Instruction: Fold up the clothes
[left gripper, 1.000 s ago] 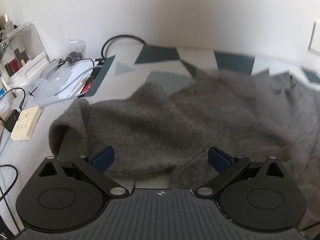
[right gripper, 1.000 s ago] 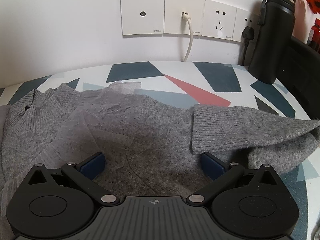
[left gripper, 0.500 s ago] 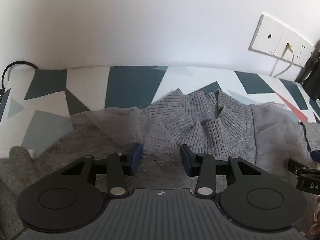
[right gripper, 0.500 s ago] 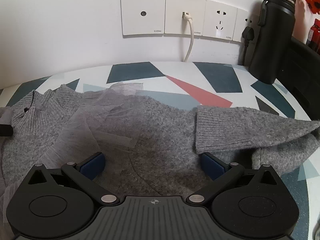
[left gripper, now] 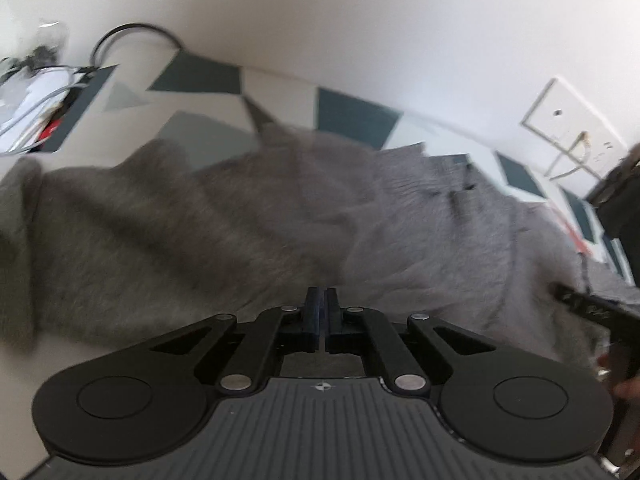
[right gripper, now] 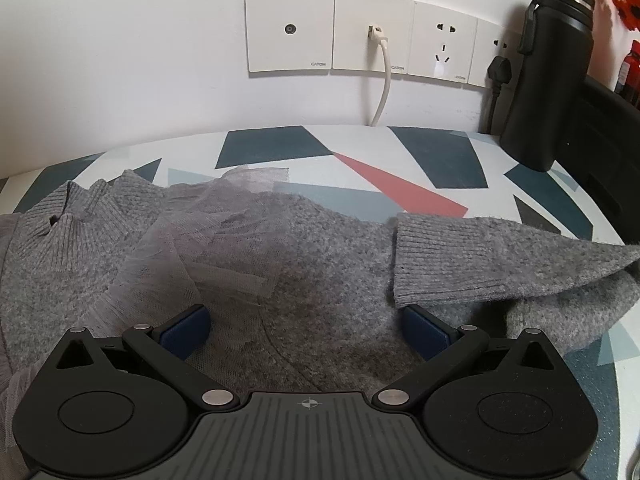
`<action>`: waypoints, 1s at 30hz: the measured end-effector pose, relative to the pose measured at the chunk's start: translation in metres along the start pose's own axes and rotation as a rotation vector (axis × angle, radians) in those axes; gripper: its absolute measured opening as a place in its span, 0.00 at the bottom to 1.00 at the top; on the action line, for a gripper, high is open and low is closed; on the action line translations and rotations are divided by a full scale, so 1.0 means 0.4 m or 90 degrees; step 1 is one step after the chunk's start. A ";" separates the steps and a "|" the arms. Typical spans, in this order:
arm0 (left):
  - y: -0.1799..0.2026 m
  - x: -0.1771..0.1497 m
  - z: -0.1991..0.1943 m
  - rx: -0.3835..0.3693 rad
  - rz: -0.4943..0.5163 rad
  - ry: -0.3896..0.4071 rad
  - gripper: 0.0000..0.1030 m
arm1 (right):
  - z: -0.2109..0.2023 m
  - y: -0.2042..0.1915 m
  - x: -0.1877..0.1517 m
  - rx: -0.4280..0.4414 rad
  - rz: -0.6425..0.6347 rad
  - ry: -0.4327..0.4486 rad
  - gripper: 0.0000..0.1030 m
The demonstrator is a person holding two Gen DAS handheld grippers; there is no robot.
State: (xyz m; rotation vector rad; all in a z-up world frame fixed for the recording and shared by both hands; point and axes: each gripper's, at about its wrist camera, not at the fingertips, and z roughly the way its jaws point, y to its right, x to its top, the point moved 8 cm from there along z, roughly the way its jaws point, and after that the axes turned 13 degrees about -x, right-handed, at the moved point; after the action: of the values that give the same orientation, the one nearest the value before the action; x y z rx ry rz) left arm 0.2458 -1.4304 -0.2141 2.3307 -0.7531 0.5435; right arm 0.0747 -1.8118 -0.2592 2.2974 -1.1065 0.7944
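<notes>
L gripper (left gripper: 320,300) pads pressed together, nothing visibly between them, over grey knit sweater (left gripper: 200,220). R gripper (right gripper: 306,320) wide open, empty, above the sweater w/ sheer mesh trim (right gripper: 208,232).

Left claw (left gripper: 321,304) has just closed, pads together; right claw (right gripper: 306,324) stands wide open, tilted downward.

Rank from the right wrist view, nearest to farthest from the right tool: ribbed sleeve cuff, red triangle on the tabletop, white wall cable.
1. Ribbed sleeve cuff: just ahead of the right tool, right of centre.
2. Red triangle: mid-table, beyond the sweater.
3. White cable: on the back wall, plugged into a socket.
</notes>
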 end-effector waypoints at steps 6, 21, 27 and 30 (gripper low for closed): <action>0.075 0.015 -0.022 -0.072 0.020 0.004 0.39 | -0.003 -0.001 -0.001 -0.002 -0.001 -0.007 0.99; 0.152 -0.032 0.060 -0.059 0.073 -0.004 0.03 | -0.008 0.001 -0.007 -0.002 0.004 0.006 0.99; 0.037 -0.073 -0.040 -0.028 -0.025 -0.013 0.02 | -0.010 0.001 -0.008 0.000 0.003 0.010 0.99; 0.017 -0.082 -0.065 0.009 -0.024 -0.016 0.03 | -0.010 -0.001 -0.009 0.000 0.002 0.011 0.99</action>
State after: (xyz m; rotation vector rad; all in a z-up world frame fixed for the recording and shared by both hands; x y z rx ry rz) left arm 0.2119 -1.4050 -0.2101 2.3641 -0.7175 0.5052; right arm 0.0719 -1.8073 -0.2589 2.2850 -1.1035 0.8135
